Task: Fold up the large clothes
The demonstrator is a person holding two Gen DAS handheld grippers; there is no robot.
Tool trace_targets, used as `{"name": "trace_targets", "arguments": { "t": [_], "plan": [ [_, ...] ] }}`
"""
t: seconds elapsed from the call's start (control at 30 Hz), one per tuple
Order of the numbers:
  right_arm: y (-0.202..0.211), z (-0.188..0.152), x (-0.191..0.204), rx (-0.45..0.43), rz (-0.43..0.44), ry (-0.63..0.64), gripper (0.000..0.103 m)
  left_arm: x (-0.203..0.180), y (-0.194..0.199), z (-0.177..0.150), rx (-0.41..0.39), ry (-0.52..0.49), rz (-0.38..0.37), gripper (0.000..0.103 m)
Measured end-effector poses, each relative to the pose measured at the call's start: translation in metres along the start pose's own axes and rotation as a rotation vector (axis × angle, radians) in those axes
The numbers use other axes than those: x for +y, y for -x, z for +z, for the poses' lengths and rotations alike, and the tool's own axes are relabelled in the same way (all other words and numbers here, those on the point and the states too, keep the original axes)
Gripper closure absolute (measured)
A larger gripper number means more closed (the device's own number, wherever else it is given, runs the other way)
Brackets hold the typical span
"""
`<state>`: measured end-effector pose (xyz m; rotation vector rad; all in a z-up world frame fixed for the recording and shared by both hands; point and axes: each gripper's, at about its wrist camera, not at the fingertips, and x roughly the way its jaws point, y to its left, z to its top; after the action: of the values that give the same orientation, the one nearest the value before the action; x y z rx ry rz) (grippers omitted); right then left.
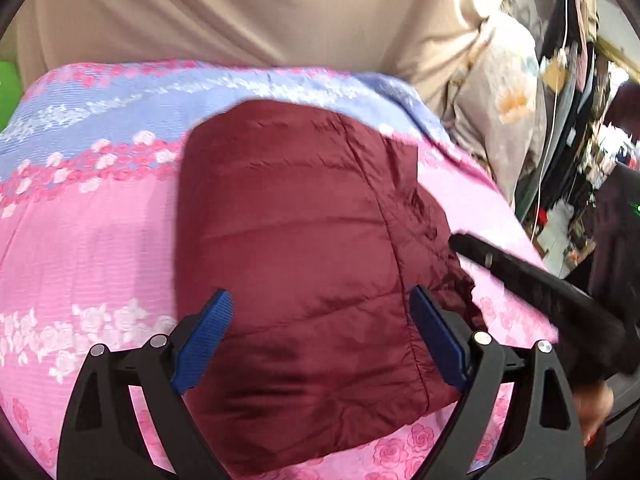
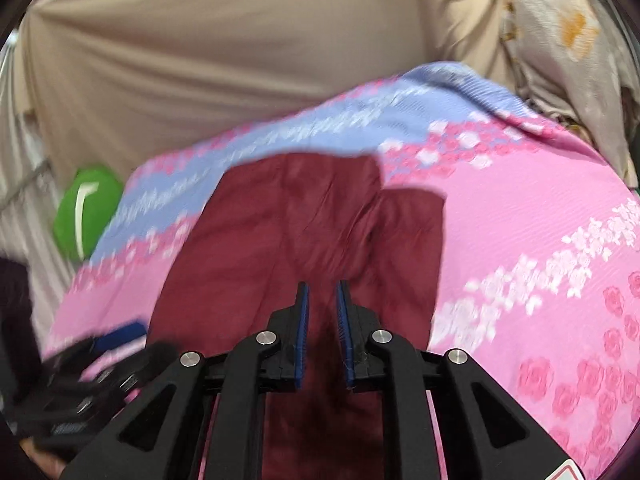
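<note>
A folded maroon quilted jacket (image 1: 304,264) lies on a pink and blue floral bedspread (image 1: 80,216), beneath both grippers. The left gripper (image 1: 320,336) is spread wide, empty; the right gripper (image 2: 322,320) is narrowly parted, grasping nothing.

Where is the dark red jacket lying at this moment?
The dark red jacket lies folded on the pink and blue flowered bedspread, in the middle of both wrist views, directly ahead of the open left claw.
</note>
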<state>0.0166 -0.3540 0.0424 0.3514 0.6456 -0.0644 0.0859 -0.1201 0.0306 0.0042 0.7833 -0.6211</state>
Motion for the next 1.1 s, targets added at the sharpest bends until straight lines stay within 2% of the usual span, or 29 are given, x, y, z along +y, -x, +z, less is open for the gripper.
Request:
{"name": "trace_targets", "arguments": {
  "t": [0.13,0.3,0.43,0.5,0.67,0.77,0.93,1.1],
  "plan": [
    [-0.030,-0.026,-0.006,0.092,-0.090,0.031,0.099,-0.009,-0.017,-0.004,0.018,-0.042,0.070,0.015],
    [-0.052,-0.037,-0.023,0.111,-0.034,-0.021,0.100,-0.015,-0.030,-0.010,0.031,-0.095,0.131,0.014],
    [-0.044,-0.034,-0.023,0.130,-0.035,-0.028,0.100,-0.017,-0.034,-0.014,0.038,-0.114,0.159,0.012],
    [-0.029,-0.028,-0.022,0.102,-0.019,-0.050,0.096,-0.017,-0.035,-0.014,0.037,-0.117,0.165,0.012],
    [-0.007,0.012,-0.014,0.007,-0.024,0.006,0.095,-0.018,-0.037,-0.014,0.037,-0.115,0.172,0.010],
    [-0.028,0.033,-0.012,0.013,-0.049,0.034,0.095,-0.019,-0.037,-0.014,0.038,-0.120,0.181,0.010],
    [-0.105,0.032,-0.024,0.137,-0.074,0.038,0.101,-0.021,-0.035,-0.015,0.028,-0.135,0.178,0.010],
    [-0.109,0.031,-0.024,0.145,-0.090,0.023,0.101,-0.022,-0.037,-0.016,0.041,-0.133,0.194,0.009]
  ]
}}
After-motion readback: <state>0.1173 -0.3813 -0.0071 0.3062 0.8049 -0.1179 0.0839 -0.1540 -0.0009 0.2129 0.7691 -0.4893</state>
